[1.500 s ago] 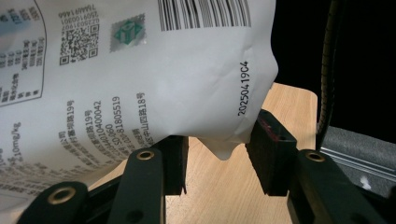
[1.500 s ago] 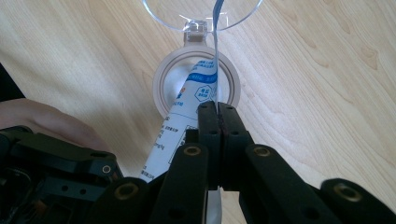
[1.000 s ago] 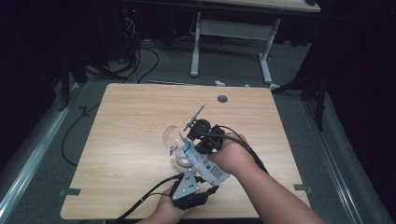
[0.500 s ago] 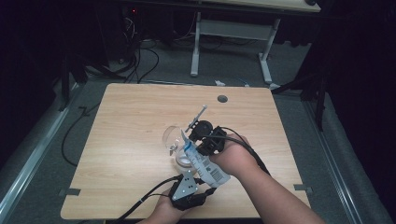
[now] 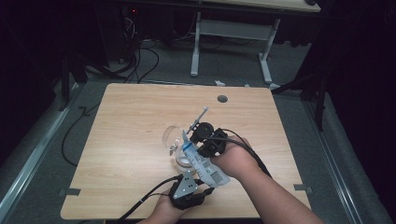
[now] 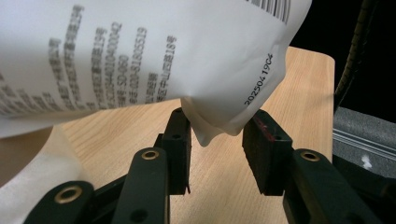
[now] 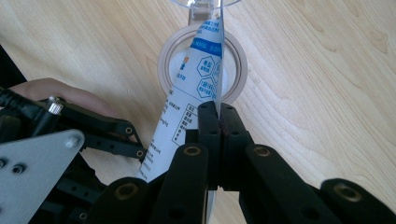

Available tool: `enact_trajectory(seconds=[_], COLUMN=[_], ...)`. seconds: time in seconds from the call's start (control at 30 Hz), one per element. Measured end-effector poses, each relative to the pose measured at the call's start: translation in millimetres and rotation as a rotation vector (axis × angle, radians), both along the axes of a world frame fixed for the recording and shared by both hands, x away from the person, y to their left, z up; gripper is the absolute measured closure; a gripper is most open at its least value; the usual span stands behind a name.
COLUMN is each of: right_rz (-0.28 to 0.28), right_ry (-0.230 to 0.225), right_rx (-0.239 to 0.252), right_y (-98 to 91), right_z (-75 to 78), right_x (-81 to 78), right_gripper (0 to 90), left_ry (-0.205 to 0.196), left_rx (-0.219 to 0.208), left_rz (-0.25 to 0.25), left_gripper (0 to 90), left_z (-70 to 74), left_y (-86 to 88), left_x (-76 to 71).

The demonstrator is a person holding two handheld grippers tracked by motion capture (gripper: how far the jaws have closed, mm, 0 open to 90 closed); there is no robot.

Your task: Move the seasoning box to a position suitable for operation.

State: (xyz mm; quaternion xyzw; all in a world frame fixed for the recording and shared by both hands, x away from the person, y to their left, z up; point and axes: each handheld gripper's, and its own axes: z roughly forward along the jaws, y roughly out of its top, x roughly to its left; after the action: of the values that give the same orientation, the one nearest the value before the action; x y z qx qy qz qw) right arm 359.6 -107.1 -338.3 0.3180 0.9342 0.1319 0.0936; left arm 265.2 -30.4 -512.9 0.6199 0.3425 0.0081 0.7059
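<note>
Jaws of the right gripper (image 7: 218, 109) are clamped on the white pouch (image 5: 201, 162), held tilted over the clear container (image 5: 175, 140) on the surface (image 5: 126, 121). Left gripper (image 6: 217, 135) jaws stand partly apart around the pouch's lower corner.

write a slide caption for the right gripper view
Right gripper pinches a white printed plastic pouch above a round clear lid ring.

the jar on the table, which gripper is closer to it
Right. The right gripper, shut on the pouch, sits just short of the jar. The left gripper is farther back, jaws either side of the pouch's bottom corner.
</note>
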Motion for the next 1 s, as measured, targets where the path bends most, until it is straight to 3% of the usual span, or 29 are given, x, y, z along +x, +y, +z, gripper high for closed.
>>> enact_trajectory(seconds=[1.0], right_rz=[-0.022], right_ry=[0.002], right_rx=[0.013], right_y=[-14.6], right_z=[0.3], right_x=[-4.9], right_gripper=[89.9], left_ry=[0.029], left_rx=[0.05], left_rz=[0.05], left_gripper=[63.4], left_z=[-10.2], left_y=[2.7], left_x=[11.3])
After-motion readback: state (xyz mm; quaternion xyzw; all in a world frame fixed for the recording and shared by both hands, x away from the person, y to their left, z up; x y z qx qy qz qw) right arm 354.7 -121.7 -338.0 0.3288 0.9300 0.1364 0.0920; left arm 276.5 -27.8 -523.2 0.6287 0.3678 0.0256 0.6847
